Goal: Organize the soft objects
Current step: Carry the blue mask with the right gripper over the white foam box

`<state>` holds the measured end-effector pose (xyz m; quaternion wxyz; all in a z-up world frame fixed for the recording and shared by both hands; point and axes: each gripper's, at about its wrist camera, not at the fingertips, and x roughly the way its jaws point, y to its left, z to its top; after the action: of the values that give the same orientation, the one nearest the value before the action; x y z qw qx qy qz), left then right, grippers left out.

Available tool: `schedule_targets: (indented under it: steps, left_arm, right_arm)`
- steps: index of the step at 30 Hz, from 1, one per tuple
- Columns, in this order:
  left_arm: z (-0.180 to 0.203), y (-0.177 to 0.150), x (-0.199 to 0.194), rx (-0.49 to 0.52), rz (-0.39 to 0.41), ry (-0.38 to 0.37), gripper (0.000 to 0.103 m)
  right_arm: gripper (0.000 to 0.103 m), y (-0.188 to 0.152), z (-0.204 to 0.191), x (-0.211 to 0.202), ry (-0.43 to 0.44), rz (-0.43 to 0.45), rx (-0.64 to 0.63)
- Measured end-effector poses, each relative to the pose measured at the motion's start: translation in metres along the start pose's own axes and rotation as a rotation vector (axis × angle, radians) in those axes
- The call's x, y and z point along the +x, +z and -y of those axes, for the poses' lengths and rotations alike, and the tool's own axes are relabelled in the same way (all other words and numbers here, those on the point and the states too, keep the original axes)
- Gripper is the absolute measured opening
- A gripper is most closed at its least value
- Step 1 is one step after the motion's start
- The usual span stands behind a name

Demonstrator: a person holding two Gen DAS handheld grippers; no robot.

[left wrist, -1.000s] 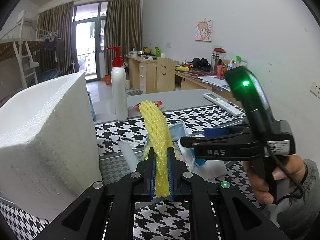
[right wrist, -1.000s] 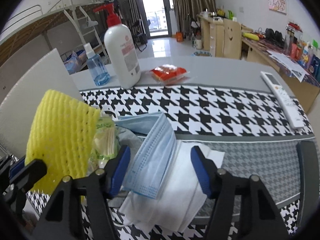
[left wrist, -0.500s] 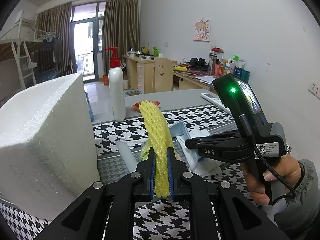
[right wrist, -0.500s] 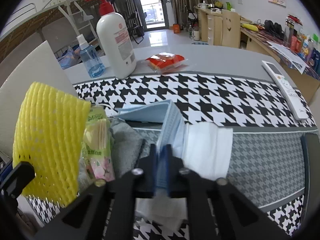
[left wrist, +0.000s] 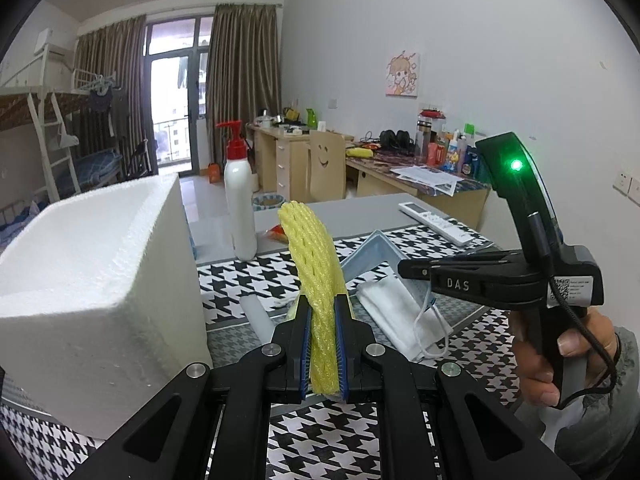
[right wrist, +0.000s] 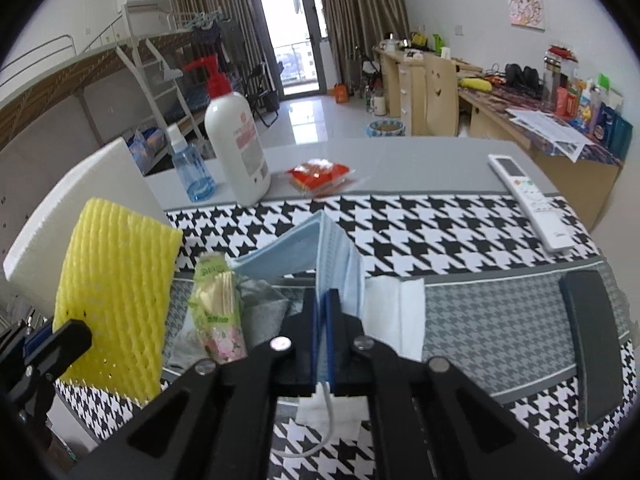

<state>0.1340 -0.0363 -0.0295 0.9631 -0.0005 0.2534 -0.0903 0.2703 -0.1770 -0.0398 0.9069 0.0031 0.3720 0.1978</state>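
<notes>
Now left tool clamps upright yellow foam net; right tool pinches blue mask.

Grey table covered by houndstooth cloth (lower half of frame); pump bottle, blue spray bottle, red packet, remote set on it.

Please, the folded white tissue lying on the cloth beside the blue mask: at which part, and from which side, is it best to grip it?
Probably at the near edge of the white tissue, coming from above with the tongs across its thin fold. It lies flat and limp, so only an edge offers a pinch. The blue mask, pinched in the right tongs, overlaps its left side; the right side is free.
</notes>
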Motion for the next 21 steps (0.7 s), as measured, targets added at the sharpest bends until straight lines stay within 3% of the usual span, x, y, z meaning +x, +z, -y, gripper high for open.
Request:
schedule_targets:
  steps: [21]
  left_arm:
    - [-0.004, 0.015, -0.033, 0.024, 0.067, 0.017, 0.011]
  right_arm:
    - [0.006, 0.007, -0.004, -0.072, -0.031, 0.187, 0.024]
